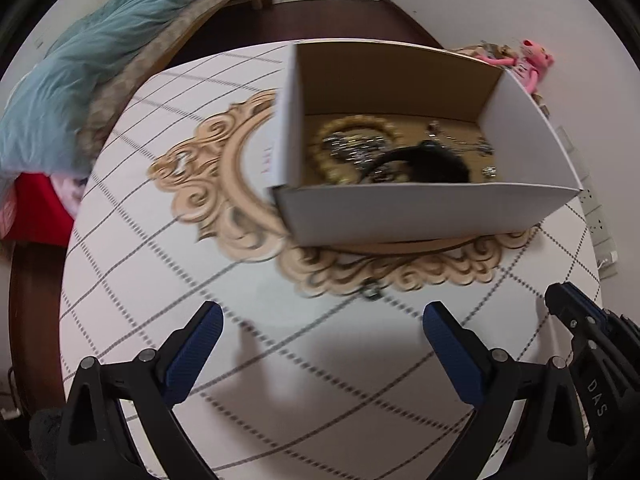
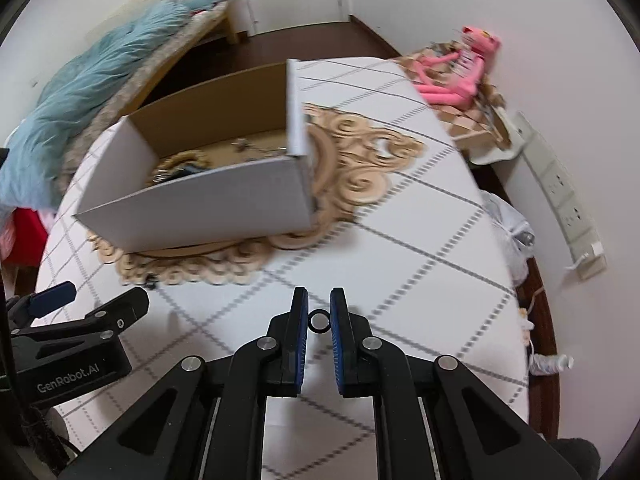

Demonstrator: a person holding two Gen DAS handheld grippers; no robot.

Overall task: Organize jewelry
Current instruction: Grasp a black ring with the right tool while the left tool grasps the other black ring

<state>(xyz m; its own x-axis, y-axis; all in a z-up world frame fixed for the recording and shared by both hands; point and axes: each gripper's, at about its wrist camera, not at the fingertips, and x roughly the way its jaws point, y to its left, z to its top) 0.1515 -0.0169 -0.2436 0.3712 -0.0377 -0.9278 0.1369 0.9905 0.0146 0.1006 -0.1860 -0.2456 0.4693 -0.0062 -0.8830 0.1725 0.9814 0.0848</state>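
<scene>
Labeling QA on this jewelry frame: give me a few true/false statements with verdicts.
1. The right gripper is shut on a small black ring. True.
2. The left gripper holds a necklace. False: its jaws stand wide apart with nothing between them.
3. The cardboard box is empty. False: a gold beaded loop and other jewelry lie inside.
4. The box sits on an ornate scrollwork mat. True.
5. The pink plush toy is inside the box. False: it lies off at the far right, beyond the table's checked cloth.
</scene>
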